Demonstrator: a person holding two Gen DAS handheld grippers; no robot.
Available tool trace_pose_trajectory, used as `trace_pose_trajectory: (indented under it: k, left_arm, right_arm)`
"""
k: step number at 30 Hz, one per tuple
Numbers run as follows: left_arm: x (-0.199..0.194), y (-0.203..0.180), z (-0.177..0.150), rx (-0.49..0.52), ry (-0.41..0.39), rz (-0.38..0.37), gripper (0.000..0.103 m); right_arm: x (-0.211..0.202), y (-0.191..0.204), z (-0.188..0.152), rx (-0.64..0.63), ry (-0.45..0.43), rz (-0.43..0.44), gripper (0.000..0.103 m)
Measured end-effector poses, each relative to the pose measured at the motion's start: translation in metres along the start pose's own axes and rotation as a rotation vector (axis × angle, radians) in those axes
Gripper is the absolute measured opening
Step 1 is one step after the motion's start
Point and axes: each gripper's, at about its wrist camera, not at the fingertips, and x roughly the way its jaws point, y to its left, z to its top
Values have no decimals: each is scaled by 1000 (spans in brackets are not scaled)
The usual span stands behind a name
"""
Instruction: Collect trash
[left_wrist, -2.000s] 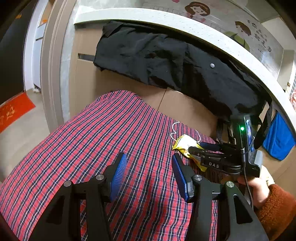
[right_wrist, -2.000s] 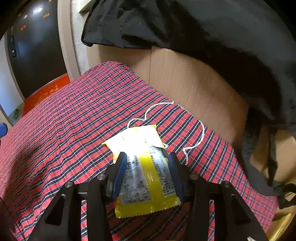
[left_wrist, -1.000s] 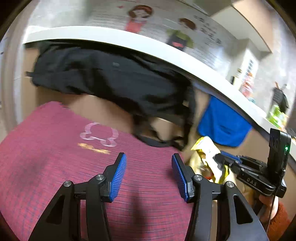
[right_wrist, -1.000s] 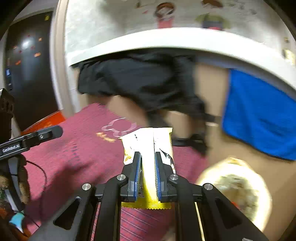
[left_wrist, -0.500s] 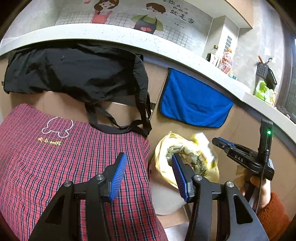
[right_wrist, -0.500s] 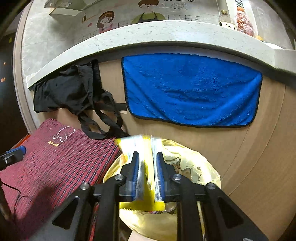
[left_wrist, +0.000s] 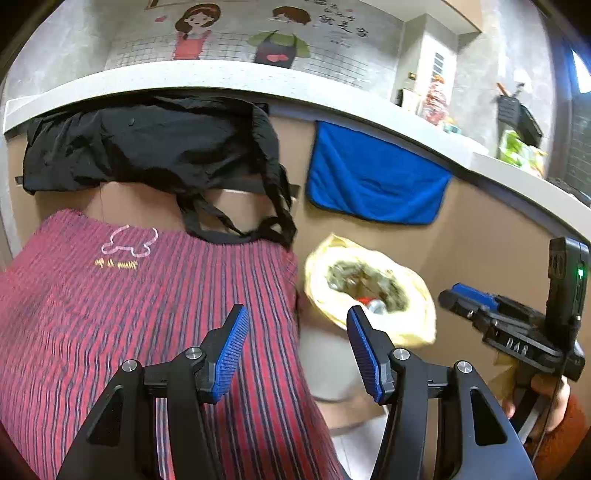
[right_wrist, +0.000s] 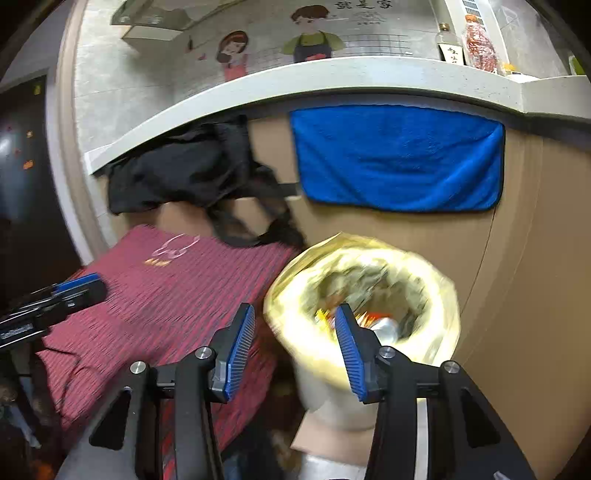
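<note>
Yellow-lined trash bin (right_wrist: 436, 295) below spread, empty right tongs (right_wrist: 295, 343).

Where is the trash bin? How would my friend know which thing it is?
Find the blue towel hanging on the brown wall under the counter. Just below it, beside the red checked cloth, stands the trash bin. It is the only round thing, lined with a yellow bag and full of rubbish.

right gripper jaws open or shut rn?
Open. In the right wrist view the right gripper shows its blue jaws spread wide with nothing between them, above the yellow-lined trash bin.
</note>
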Motion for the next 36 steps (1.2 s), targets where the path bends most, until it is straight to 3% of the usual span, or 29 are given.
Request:
trace_pose_trajectory:
  k: [5, 10, 14, 18, 22, 36]
  left_arm:
    - [-38, -17, -24, 56, 5, -14, 56]
    - [-68, -35, -54, 151, -3, 108, 56]
    - [-82, -39, -73, 135, 22, 185, 56]
    - [-96, -42, -75, 140, -23, 256, 56]
    - [-114, -42, -75, 118, -78, 266, 56]
    - [-121, -38, -78, 99, -69, 324, 56]
  right_arm:
    - [-32, 34, -38, 2, 27, 2, 44]
    - [-62, 51, -66, 60, 8, -27, 47]
    - [-84, 58, -78, 120, -31, -56, 49]
    - [-100, 79, -86, 61, -85, -122, 50]
    - [-108, 92, -91, 30, -109, -148, 50]
    - [-107, 98, -91, 24, -120, -143, 50]
